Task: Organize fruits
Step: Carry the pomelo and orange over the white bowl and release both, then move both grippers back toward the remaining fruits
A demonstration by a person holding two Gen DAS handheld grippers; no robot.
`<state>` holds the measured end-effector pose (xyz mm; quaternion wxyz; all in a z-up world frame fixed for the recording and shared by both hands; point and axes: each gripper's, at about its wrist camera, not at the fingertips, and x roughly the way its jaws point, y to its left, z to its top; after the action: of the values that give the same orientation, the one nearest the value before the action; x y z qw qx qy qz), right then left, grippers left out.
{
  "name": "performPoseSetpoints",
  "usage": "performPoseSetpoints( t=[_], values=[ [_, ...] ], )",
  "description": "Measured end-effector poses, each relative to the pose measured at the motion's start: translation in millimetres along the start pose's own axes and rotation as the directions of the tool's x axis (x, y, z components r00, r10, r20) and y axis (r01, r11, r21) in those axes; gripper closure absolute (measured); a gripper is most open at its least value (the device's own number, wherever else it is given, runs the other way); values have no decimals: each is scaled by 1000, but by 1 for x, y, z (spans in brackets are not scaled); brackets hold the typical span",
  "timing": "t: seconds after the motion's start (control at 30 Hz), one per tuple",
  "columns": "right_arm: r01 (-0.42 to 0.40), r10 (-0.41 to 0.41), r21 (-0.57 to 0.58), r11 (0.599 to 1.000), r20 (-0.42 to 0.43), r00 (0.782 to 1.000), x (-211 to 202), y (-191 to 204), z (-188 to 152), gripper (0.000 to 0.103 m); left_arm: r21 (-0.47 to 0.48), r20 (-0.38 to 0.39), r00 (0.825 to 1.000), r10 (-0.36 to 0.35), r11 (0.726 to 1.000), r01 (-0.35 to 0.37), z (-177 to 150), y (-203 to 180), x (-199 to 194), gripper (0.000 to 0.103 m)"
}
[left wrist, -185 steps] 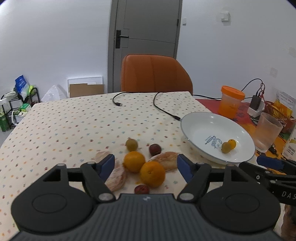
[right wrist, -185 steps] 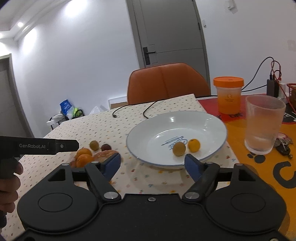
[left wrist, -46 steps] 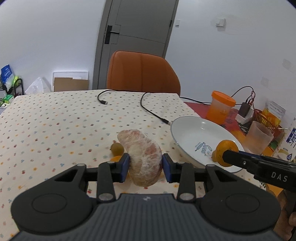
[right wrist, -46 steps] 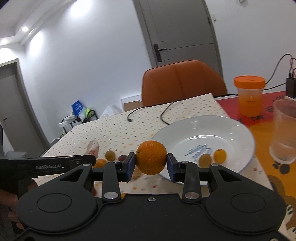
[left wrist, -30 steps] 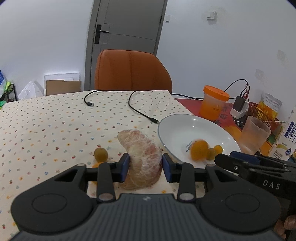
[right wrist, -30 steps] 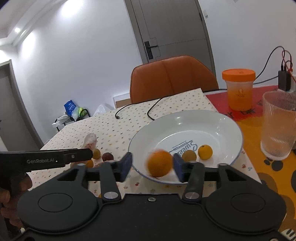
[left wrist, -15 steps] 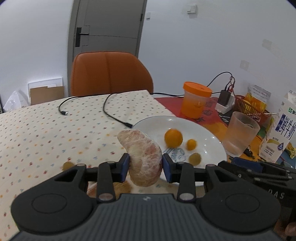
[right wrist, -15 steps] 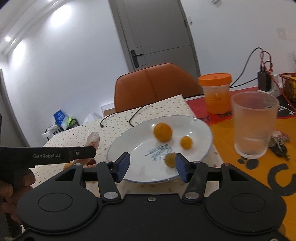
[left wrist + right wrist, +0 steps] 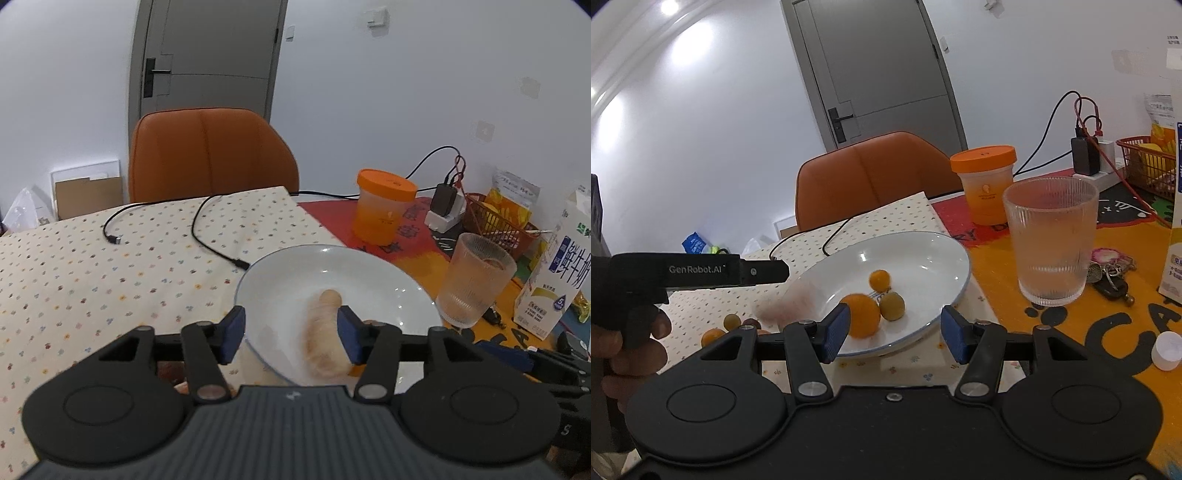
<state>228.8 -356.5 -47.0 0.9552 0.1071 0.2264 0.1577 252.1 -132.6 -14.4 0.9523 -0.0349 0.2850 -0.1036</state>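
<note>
A white plate [image 9: 332, 254] lies just ahead of my left gripper [image 9: 291, 332], whose jaws are opening. A peeled pomelo segment [image 9: 325, 332], blurred, hangs loose beside the right pad over the plate's near rim, with a wide gap to the left pad. In the right wrist view the plate [image 9: 960, 280] holds an orange [image 9: 862, 314], a small orange fruit [image 9: 879, 279] and a yellow-green fruit [image 9: 892, 305]. The blurred segment [image 9: 794, 299] shows at its left rim, below the left gripper's finger [image 9: 764, 271]. My right gripper [image 9: 892, 332] stands open and empty at the plate's near edge.
A ribbed glass [image 9: 1049, 243], an orange-lidded jar [image 9: 984, 184], keys [image 9: 1108, 273] and a milk carton [image 9: 554, 280] stand right of the plate. Small fruits [image 9: 731, 320] remain on the dotted cloth at the left. Black cables [image 9: 207, 229] and an orange chair [image 9: 210, 155] lie beyond.
My left jaws have spread and the pomelo segment has slipped out of their grip over the plate. The orange has rolled to the plate's near side. Both grippers shifted right.
</note>
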Motion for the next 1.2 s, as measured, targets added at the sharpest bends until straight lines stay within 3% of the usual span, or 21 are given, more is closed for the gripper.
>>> performPoseSetpoints(
  t=[0.43, 0.57, 0.73, 1.03, 1.1, 1.2],
  values=[
    [-31, 31, -17, 999, -4, 1000, 1, 16, 2, 48, -36, -5, 996, 88, 995, -88, -11, 27, -25, 48],
    [-50, 50, -27, 998, -2, 999, -1, 25, 3, 46, -45, 8, 991, 131, 990, -130, -15, 35, -38, 33],
    [-82, 82, -32, 996, 2, 997, -2, 34, 2, 43, -51, 18, 988, 153, 987, -152, -20, 42, -54, 25],
    [-110, 108, -51, 993, -31, 994, 8, 52, -2, 30, -105, 20, 979, 201, 975, -198, -35, 67, -70, 21],
    [-113, 111, -61, 992, -37, 993, 10, 57, -3, 21, -116, 18, 977, 212, 971, -209, -38, 71, -72, 21],
    [-114, 111, -76, 991, -44, 993, 11, 64, -4, 16, -133, 12, 975, 221, 967, -218, -42, 77, -75, 21]
  ],
)
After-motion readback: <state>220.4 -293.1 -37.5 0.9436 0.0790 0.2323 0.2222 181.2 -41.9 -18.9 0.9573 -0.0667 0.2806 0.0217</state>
